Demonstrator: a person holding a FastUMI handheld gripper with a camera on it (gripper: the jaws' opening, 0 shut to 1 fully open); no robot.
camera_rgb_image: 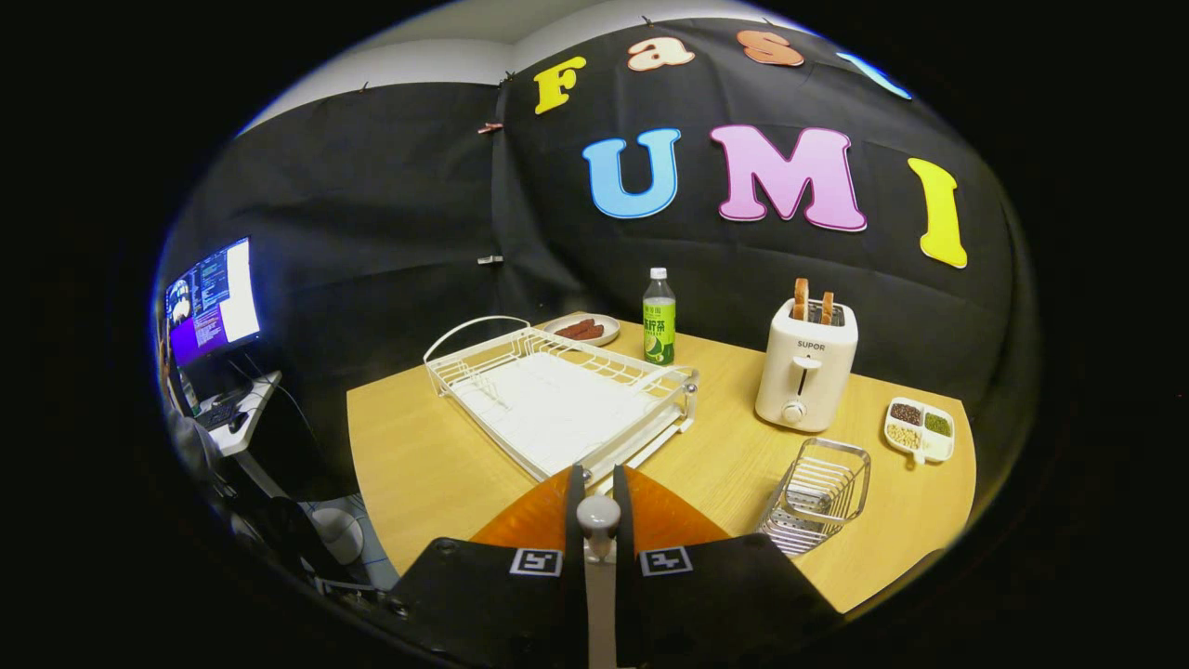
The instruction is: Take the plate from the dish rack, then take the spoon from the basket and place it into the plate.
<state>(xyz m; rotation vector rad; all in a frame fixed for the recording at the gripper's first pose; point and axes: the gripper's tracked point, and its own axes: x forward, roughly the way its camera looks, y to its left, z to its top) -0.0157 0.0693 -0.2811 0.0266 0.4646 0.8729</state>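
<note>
Holding the spoon (598, 517), my tongs (598, 492) are closed on it, both fingers pressing; I see its white bowl end, the handle hidden below. Orange plate (534, 516) sits under the fingers, mostly covered. Dish rack (557, 400) lies just beyond on the surface (418, 455), basket (817, 492) beside

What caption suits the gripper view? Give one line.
Gripper shut on a white spoon over an orange plate, beside a white wire dish rack and metal wire basket.
</note>
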